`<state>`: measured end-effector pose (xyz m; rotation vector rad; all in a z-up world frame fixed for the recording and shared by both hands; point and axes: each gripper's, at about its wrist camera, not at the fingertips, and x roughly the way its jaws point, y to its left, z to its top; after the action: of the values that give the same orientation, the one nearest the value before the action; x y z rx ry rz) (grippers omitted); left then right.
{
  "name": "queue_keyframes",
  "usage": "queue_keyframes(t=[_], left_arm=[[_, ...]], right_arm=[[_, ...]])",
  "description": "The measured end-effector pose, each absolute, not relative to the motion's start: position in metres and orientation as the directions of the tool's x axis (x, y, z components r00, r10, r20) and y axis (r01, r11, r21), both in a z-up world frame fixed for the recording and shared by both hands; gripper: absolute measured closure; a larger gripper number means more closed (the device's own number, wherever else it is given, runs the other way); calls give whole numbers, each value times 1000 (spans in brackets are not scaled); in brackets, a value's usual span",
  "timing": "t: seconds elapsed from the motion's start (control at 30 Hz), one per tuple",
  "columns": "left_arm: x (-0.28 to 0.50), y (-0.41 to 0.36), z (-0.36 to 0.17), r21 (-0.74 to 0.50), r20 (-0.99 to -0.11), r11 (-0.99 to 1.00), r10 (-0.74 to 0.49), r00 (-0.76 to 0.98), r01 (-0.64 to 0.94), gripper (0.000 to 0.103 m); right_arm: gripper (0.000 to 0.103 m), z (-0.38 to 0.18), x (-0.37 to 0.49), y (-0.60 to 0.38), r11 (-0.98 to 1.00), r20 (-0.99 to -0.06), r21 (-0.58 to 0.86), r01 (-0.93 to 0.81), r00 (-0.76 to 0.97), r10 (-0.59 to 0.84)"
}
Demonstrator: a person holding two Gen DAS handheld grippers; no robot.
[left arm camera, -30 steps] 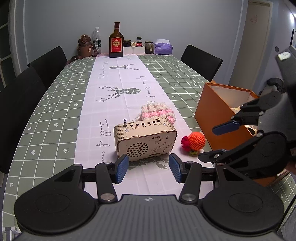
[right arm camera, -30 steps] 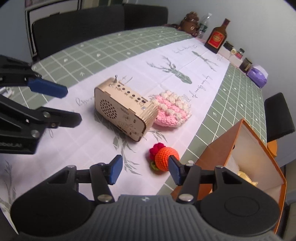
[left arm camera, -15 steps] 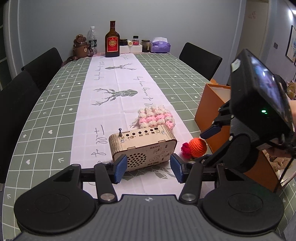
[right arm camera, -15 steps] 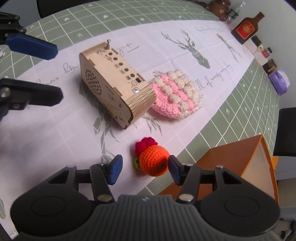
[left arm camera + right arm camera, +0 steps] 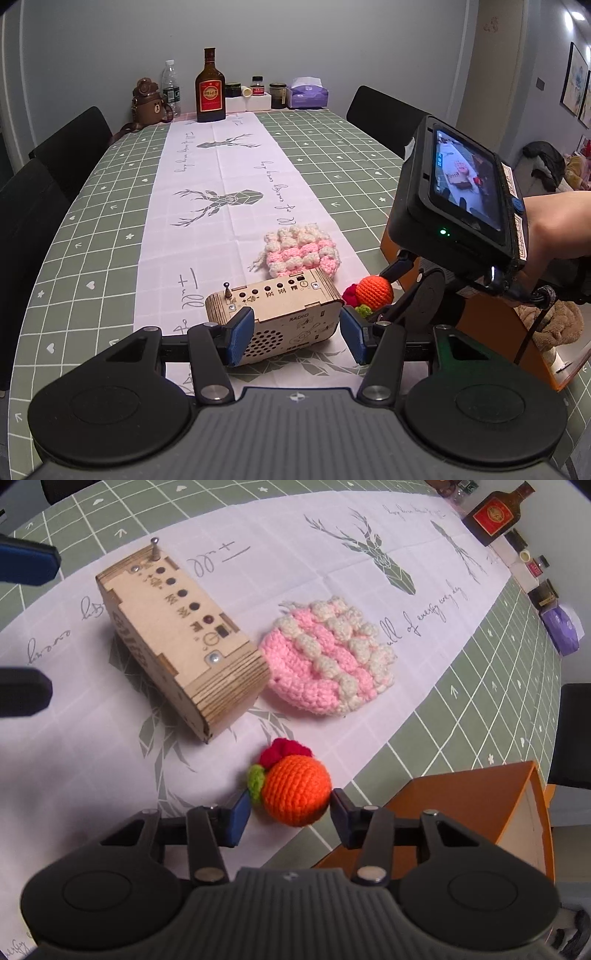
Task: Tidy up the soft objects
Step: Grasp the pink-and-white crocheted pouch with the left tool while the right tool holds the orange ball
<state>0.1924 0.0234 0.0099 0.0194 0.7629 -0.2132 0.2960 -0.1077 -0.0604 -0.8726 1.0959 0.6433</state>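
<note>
The right hand-held gripper, jaws apart, straddles a crocheted orange ball on the worktop, its pads just beside the yarn on either side. The right wrist view alone shows that gap; from the left wrist view the ball is half hidden behind a wooden radio. The left hand-held gripper hangs with jaws apart in front of the radio. A pink-and-cream knitted piece lies behind the radio, touching it. An orange box stands close right of the ball, open cloth to its left.
</note>
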Motion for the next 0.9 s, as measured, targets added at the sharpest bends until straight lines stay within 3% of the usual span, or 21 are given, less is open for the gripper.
queue_keyframes(t=[0.4,0.5,0.73,0.9], left_arm=[[226,16,30,-34,-718,969,-193,668,243,40],[245,8,36,-32,-737,960,-211,642,279,29],[308,13,21,-163,-779,949,-292,555,272,25],[351,9,-7,-172,-853,950,-276,443,261,25]], right_arm=[[58,-33,298,-118,556,-919,-284,-781,386,74],[58,-14,302,-125,575,-906,-280,-769,410,107],[58,2,313,-141,612,-888,-253,-749,431,160],[58,-7,321,-143,621,-892,-239,-746,422,164]])
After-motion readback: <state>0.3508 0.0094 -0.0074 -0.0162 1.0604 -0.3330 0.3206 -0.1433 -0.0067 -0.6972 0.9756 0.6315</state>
